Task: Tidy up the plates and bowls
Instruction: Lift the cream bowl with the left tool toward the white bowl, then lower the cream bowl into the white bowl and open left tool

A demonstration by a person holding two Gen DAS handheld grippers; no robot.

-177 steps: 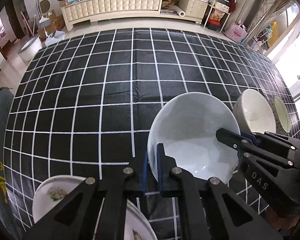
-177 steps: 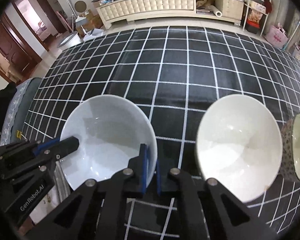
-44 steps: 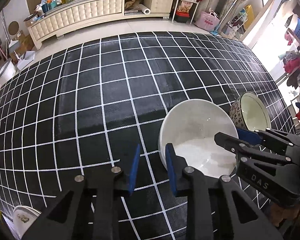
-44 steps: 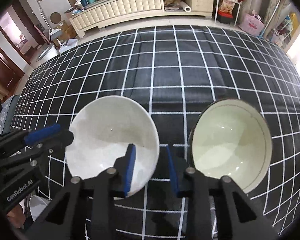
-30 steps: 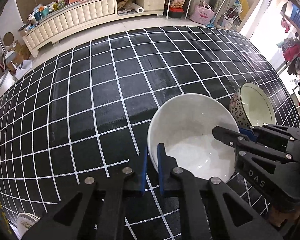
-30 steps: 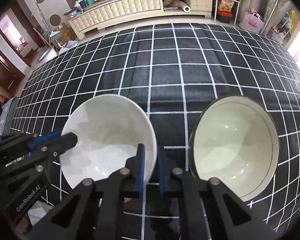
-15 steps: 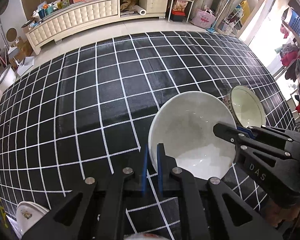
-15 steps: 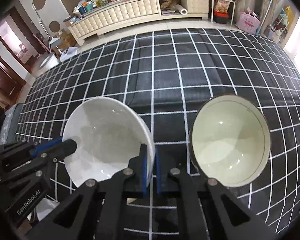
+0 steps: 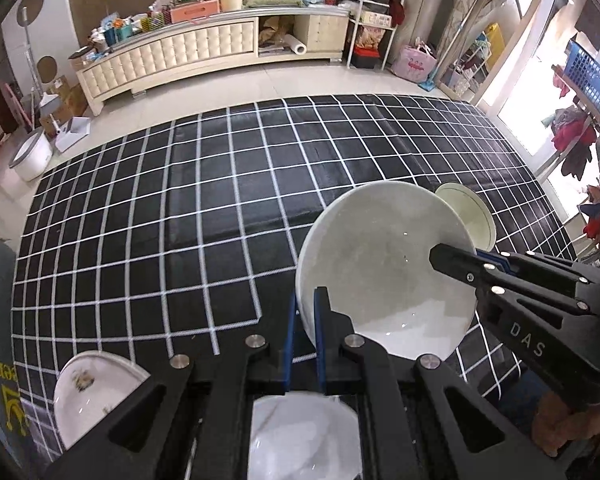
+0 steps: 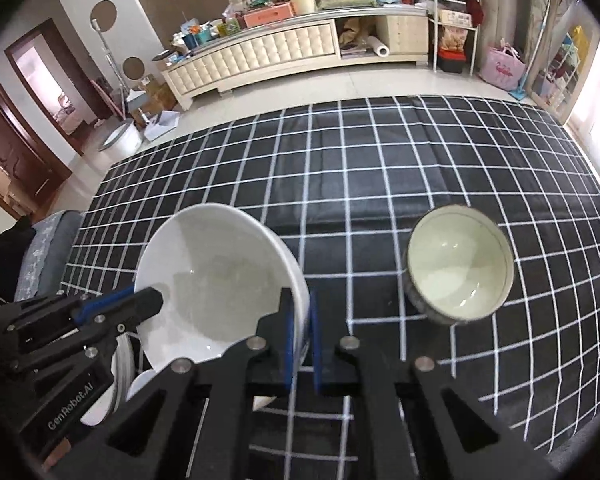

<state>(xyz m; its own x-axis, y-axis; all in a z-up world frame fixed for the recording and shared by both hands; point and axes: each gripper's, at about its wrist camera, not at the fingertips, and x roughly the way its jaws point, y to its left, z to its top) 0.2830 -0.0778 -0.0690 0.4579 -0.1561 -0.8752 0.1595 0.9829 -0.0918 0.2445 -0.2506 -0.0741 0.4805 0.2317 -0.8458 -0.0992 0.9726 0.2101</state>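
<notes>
A large white bowl (image 9: 384, 264) (image 10: 216, 276) hangs tilted above the black checked tablecloth, held from both sides. My left gripper (image 9: 305, 312) is shut on its near-left rim. My right gripper (image 10: 300, 312) is shut on its right rim and shows in the left wrist view as a black arm (image 9: 472, 264). A smaller patterned bowl (image 10: 458, 264) (image 9: 466, 210) with a cream inside stands on the cloth to the right. A floral plate (image 9: 92, 396) lies at the near-left edge, and another white dish (image 9: 300, 436) shows below my left gripper.
The checked tablecloth (image 9: 204, 216) stretches far ahead. A stack of white plates (image 10: 120, 364) sits under the left gripper in the right wrist view. A grey chair (image 10: 44, 256) stands at the left edge. Beyond the table are a long cream cabinet (image 9: 172, 56) and shelves.
Both grippers, open around the bowl's rim 1.5 s ago, have shut on it. They have since lifted it up and back toward the near side, and the patterned bowl stays on the cloth.
</notes>
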